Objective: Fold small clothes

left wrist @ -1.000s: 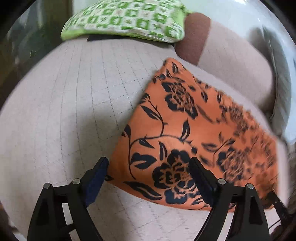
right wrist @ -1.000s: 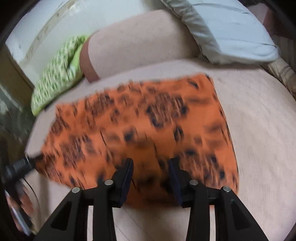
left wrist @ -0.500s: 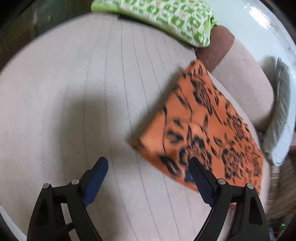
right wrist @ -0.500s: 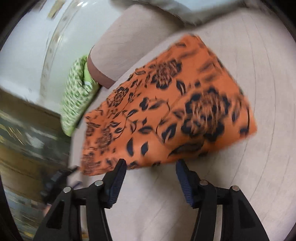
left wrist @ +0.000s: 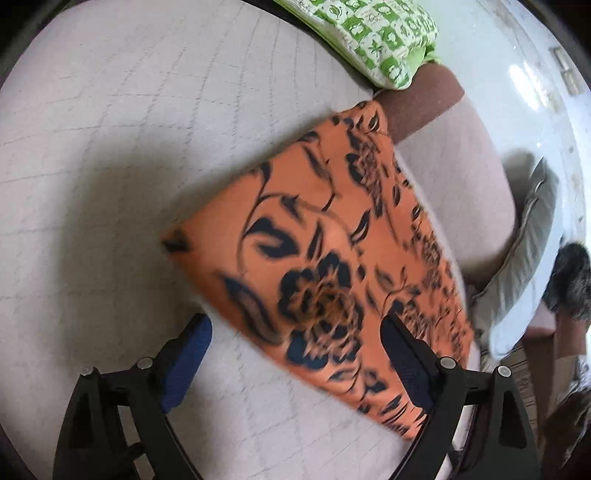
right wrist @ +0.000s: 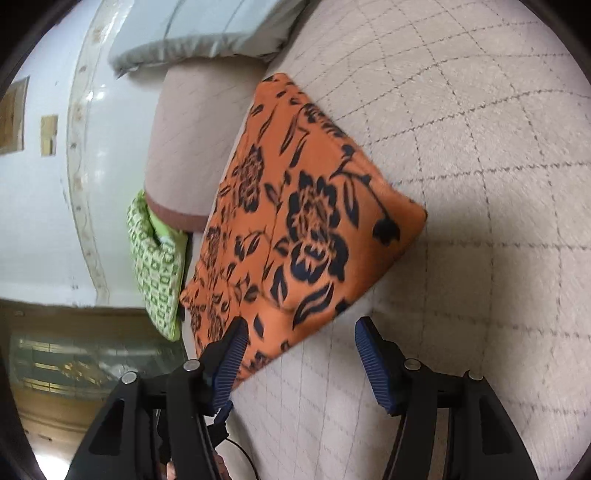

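Left wrist view showed the orange cloth (left wrist: 325, 254), folded into a flat four-sided shape, printed with black flowers and leaves, lying on the quilted beige cushion (left wrist: 122, 147) stitched in a diamond grid; showed the left gripper (left wrist: 295, 350) low over the cloth's near edge, black arms with blue ribbed pads spread wide, jaws just opened a little further, one finger beside the cloth over bare cushion, the other over the print, nothing pinched; showed a green-and-white checked pillow (left wrist: 373, 33) at the top, a rounded beige bolster with a brown end (left wrist: 428, 99) just beyond the cloth's far corner, and a pale grey pillow (left wrist: 528, 251) at the right. Right wrist view showed the same orange cloth (right wrist: 303, 229) with one pointed corner jutting right; showed the right gripper (right wrist: 299, 354) with jaws just widened and apart, left pad over the cloth's near edge, right pad over bare quilting, nothing gripped; showed the glossy white wall (right wrist: 40, 206) to the left.
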